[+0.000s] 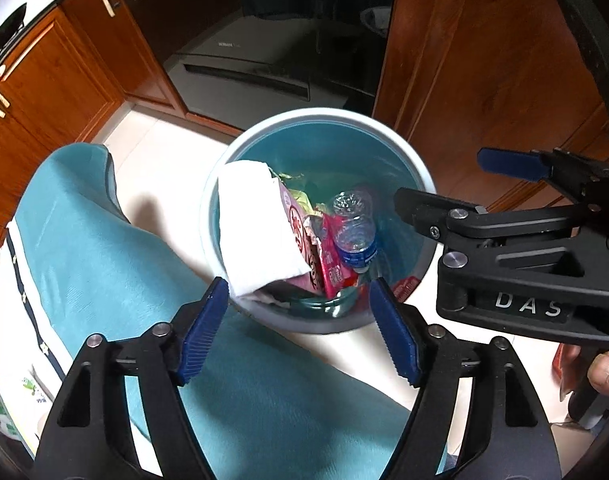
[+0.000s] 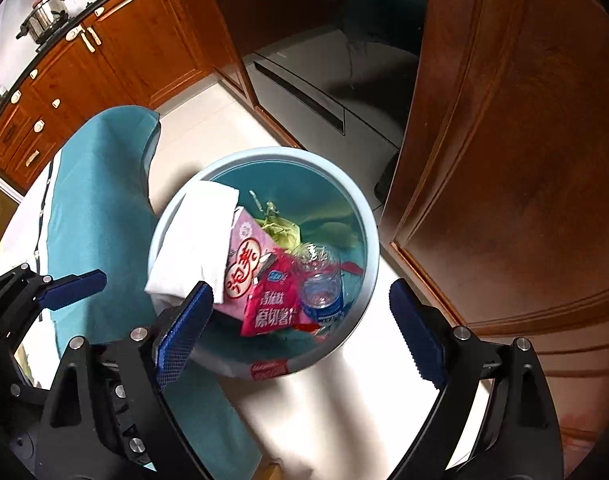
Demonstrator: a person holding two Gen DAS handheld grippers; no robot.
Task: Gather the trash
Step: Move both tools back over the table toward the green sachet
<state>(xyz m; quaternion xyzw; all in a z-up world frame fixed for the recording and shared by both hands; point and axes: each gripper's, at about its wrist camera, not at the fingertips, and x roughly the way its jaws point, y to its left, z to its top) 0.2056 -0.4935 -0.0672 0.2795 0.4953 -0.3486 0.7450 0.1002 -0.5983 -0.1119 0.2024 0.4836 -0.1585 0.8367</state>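
Observation:
A light blue round trash bin (image 1: pixel 420 168) (image 2: pixel 368 216) stands on the pale floor. Inside lie a white tissue (image 1: pixel 252 224) (image 2: pixel 200 236), a pink snack box (image 1: pixel 300 236) (image 2: pixel 244 264), a red snack packet (image 1: pixel 334 264) (image 2: pixel 268 308), a crushed clear water bottle (image 1: pixel 354 228) (image 2: pixel 322 280) and green wrappers (image 2: pixel 280 228). My left gripper (image 1: pixel 300 328) is open and empty, above the bin's near rim. My right gripper (image 2: pixel 300 332) is open and empty over the bin; it also shows at the right of the left wrist view (image 1: pixel 444 184).
A table with a teal cloth (image 1: pixel 104 248) (image 2: pixel 100 200) lies left of the bin. Wooden cabinets (image 1: pixel 56 76) (image 2: pixel 116 48), a dark appliance (image 1: pixel 264 60) (image 2: pixel 328 92) and a wooden door (image 1: pixel 484 80) (image 2: pixel 524 160) surround the floor. Pots (image 2: pixel 48 12) sit on the counter.

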